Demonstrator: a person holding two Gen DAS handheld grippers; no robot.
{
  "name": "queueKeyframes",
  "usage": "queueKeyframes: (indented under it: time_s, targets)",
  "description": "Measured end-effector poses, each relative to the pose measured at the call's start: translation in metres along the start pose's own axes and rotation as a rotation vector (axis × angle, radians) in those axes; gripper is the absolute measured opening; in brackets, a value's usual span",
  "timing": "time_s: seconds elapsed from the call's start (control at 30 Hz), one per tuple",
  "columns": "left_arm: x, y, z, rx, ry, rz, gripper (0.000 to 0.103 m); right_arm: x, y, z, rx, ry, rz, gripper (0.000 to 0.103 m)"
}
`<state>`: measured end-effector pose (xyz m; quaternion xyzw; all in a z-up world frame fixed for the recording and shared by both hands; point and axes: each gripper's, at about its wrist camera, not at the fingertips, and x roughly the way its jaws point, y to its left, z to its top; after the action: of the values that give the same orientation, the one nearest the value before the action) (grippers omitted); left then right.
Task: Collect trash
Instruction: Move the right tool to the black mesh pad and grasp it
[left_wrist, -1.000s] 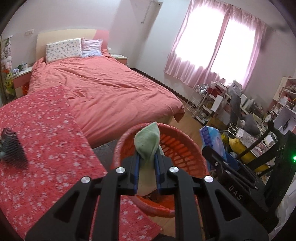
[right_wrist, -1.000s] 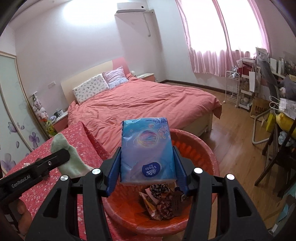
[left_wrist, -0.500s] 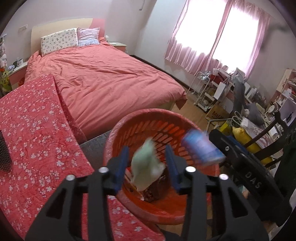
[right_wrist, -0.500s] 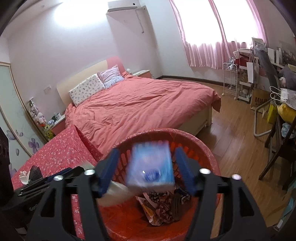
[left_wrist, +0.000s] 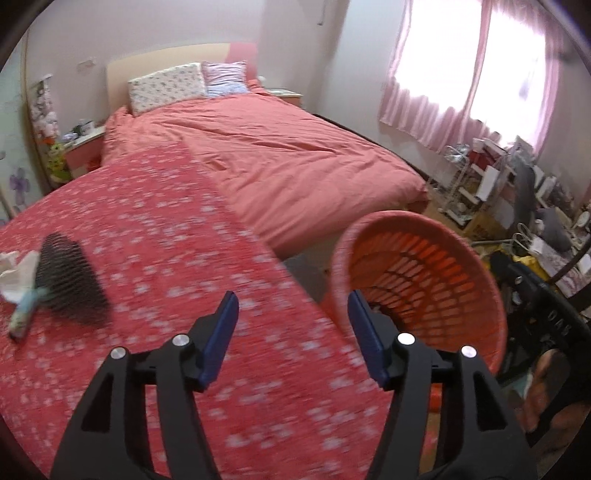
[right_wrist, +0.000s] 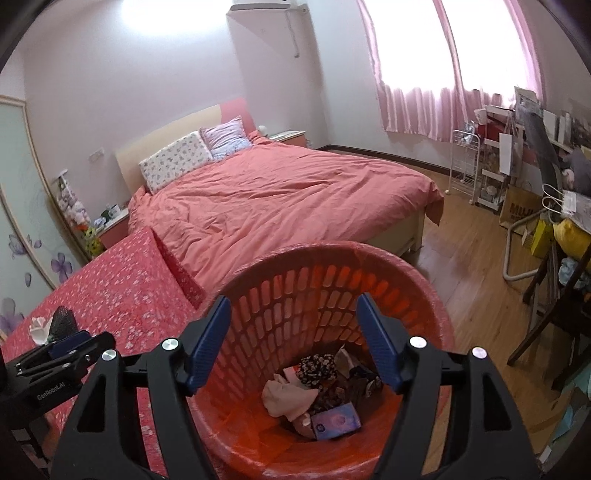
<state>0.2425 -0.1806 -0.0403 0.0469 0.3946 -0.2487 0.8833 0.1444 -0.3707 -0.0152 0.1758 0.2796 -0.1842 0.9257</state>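
Both grippers empty, last trash dropped in the basket (right_wrist: 424, 295).
Right gripper (right_wrist: 293, 341) hovers over it, fingers spread; left gripper (left_wrist: 291, 334), fingers just opened, empty, faces the desk (left_wrist: 155, 229) beside it, where tissue (left_wrist: 14, 271) remains.

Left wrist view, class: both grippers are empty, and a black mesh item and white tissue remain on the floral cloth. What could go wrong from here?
1. The black mesh item overlaps the crumpled white tissue; the open left gripper might pinch only one.
2. A small blue object lies against them and could be dragged along.
3. The round orange plastic basket sits beside the table's edge; a swing could knock it.
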Motion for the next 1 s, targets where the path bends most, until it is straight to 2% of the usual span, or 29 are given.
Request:
queueKeyframes:
  time_s: [0.33, 0.8, 1.0]
  targets:
    - [-0.029, 0.075, -0.022, -0.091, -0.017, 0.152, 0.063, 0.001, 0.057, -0.008, -0.100, 0.029, 0.073, 0.070]
    - [-0.089, 0.205, -0.066, -0.281, -0.045, 0.372, 0.064, 0.023, 0.183, -0.031, -0.324, 0.128, 0.247, 0.069]
    - [-0.109, 0.244, -0.078, -0.343, -0.056, 0.417, 0.064, 0.044, 0.227, -0.040, -0.356, 0.190, 0.288, 0.059]
